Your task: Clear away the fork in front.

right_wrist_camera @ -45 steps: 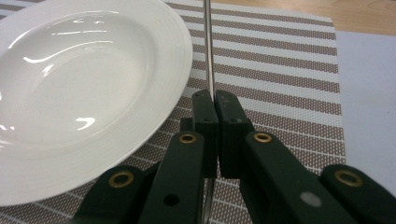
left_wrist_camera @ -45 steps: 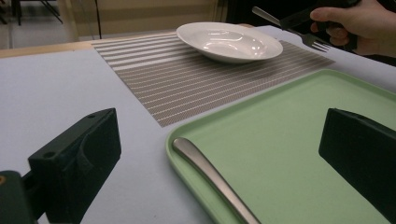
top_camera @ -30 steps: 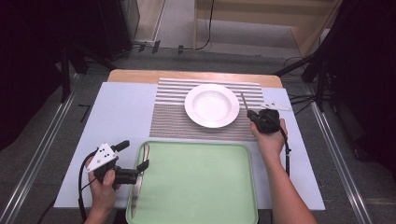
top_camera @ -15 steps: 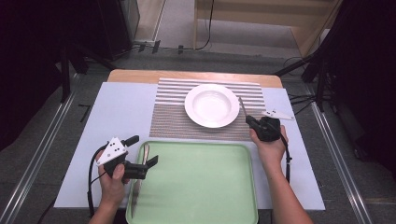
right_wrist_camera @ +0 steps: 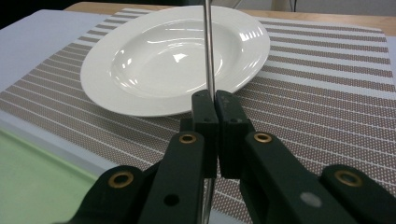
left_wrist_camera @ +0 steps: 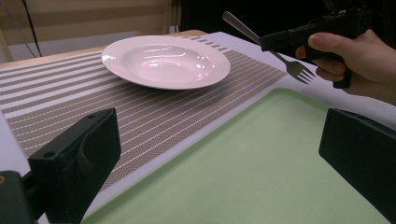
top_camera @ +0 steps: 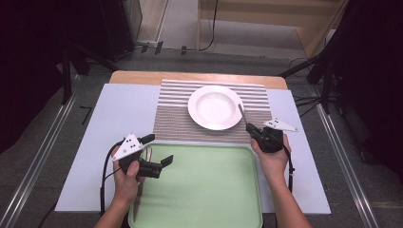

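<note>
My right gripper is shut on a metal fork. It holds the fork just off the near right rim of the white plate, with the handle pointing away over the rim and the tines toward the person. The plate sits on a striped placemat. My left gripper is open with nothing between its jaws. It hovers over the far left corner of the green tray and points toward the plate.
A pale blue sheet covers the table under the mat and tray. A thin, pale utensil-like thing lies along the tray's left rim, partly hidden by the left hand. Dark stands and cables stand beyond the table edges.
My left gripper has moved right and a little away from the person, over the tray's corner. My right gripper has drifted slightly back toward the tray with the fork still in it.
</note>
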A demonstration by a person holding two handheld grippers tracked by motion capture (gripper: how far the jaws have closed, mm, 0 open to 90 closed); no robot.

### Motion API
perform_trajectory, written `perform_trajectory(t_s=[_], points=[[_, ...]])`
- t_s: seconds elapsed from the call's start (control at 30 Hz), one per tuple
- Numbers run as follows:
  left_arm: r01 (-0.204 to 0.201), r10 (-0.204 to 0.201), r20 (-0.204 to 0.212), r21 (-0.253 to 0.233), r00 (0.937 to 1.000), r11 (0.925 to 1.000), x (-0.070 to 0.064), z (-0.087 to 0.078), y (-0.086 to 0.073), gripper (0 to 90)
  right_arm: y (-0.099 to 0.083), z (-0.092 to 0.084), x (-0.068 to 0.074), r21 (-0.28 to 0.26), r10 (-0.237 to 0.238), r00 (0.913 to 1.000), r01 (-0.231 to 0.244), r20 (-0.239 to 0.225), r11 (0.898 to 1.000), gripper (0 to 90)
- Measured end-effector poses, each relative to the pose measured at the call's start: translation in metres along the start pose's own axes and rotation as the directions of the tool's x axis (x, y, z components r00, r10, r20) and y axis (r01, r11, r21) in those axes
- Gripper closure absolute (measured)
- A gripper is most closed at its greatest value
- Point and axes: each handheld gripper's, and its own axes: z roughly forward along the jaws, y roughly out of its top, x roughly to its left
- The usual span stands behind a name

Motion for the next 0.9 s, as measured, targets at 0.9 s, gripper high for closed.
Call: perform_trajectory(t_s=[0.9], points=[[-0.009, 0.009, 0.058, 0.008, 0.9983, 0.9999, -0.013, 0.037, 0.01, 0.0, -0.021, -0.012, 0.038, -0.035, -0.043, 0.9926, 0.039, -0.114, 0.999, 86.2]])
